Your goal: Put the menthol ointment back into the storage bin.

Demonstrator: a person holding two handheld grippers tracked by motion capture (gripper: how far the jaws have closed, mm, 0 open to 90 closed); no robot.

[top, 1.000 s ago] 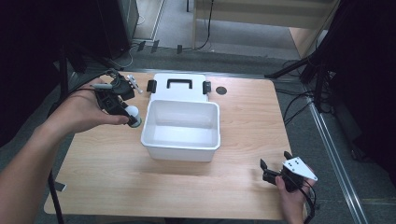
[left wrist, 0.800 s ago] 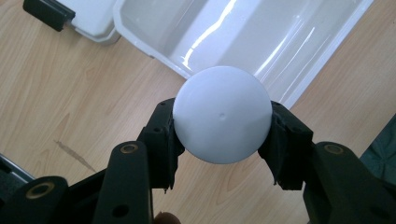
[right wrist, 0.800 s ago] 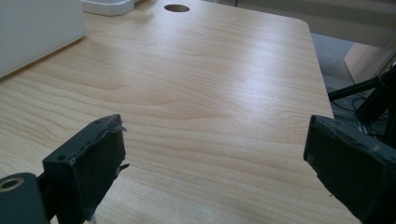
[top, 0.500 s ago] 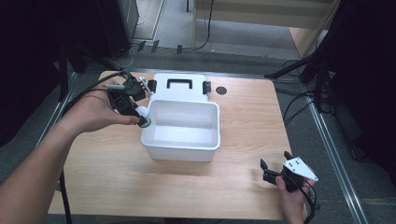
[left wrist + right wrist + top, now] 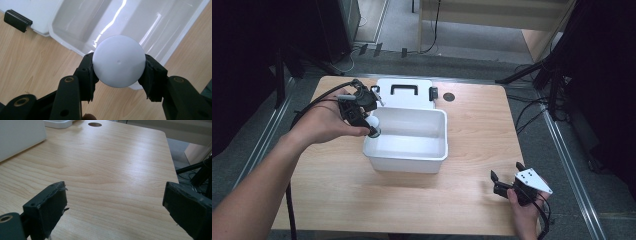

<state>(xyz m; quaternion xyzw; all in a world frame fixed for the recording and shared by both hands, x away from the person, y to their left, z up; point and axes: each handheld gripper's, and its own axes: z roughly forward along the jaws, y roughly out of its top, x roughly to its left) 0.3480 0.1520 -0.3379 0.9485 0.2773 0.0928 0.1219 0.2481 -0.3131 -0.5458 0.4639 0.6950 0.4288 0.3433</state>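
Black hand-held gripper, brass screws

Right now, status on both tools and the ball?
Left tool shut on white ball, at white bin's left rim. Right tool open, empty, over table. Nothing blocking.

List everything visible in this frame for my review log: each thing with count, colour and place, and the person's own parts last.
Open rectangular plastic bin: 1, white, middle of the table, nothing visible in it.
Flat plastic lid with black handle and black latches: 1, white, lying flat just behind the bin.
Smooth round ball: 1, white, clamped between the left gripper's jaws, above the bin's left rim.
Wooden table: 1, light wood grain, with a dark round cable hole near its far edge.
Left gripper: 1, black, in the left hand, at the bin's left rim.
Right gripper: 1, black, jaws apart, in the right hand, at the table's near right corner.
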